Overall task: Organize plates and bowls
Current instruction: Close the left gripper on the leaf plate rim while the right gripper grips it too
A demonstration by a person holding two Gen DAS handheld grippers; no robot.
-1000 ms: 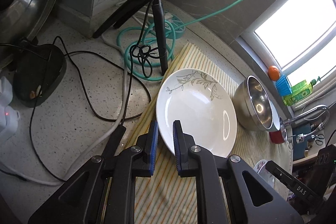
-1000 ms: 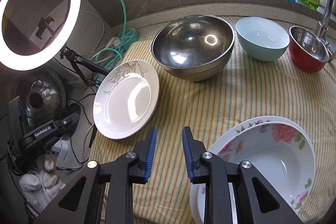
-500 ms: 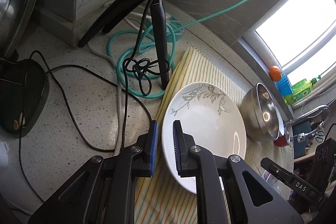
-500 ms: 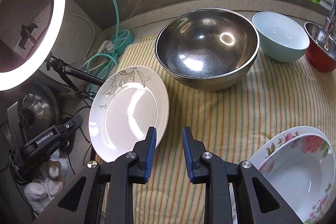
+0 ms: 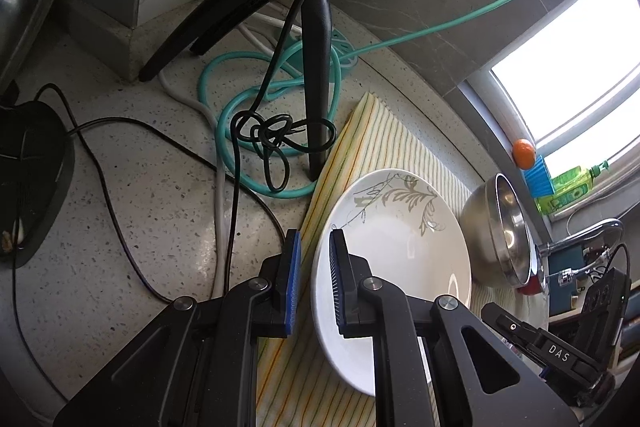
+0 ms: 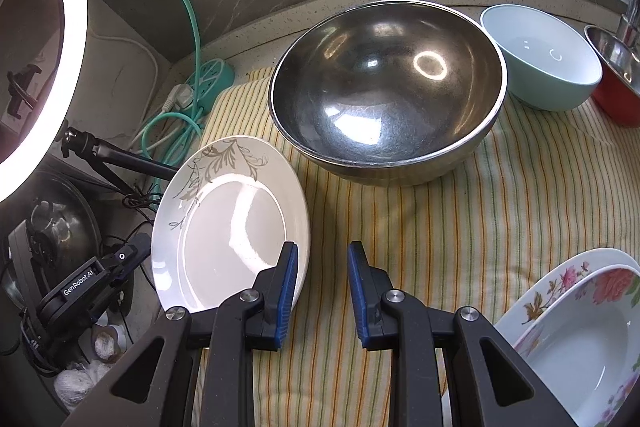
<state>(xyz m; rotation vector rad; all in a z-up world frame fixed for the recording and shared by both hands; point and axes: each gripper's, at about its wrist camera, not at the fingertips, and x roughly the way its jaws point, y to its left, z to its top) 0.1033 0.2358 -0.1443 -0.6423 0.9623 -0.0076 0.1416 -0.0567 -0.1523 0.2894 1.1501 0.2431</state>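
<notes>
The striped cloth (image 6: 440,227) is covering most of the tabletop (image 5: 140,227), and every dish is sitting on it. Biggest is the steel bowl (image 6: 384,87), standing upright at the far middle and throwing back a ring of light. Next, the white plate (image 6: 224,227) with the grey leaf sprig is lying at the cloth's left edge, just left of the steel bowl and apart from it. At near right two flowered rims are showing, a flowered bowl (image 6: 580,339) sitting inside a wider flowered dish; the frame is cutting both off. The pale blue bowl (image 6: 552,87) is sitting at far right, touching or almost touching the steel bowl, and the red bowl (image 6: 612,107) beyond it is half out of frame.

The left gripper (image 5: 315,239) is hanging over the plate's left rim, jaws narrow and holding nothing. The rim is running up between them, and whether either pad is touching it is hard to tell. The right gripper (image 6: 323,251) is hovering at the plate's near-right rim, jaws narrowly parted with only cloth in the gap; its left finger is overlapping the rim, contact unclear.

Open striped cloth is lying between the plate and the flowered dishes. Left of the plate the room is tight: the tripod leg (image 5: 316,87) and coiled green cable (image 5: 248,95) are crowding the cloth's edge.
</notes>
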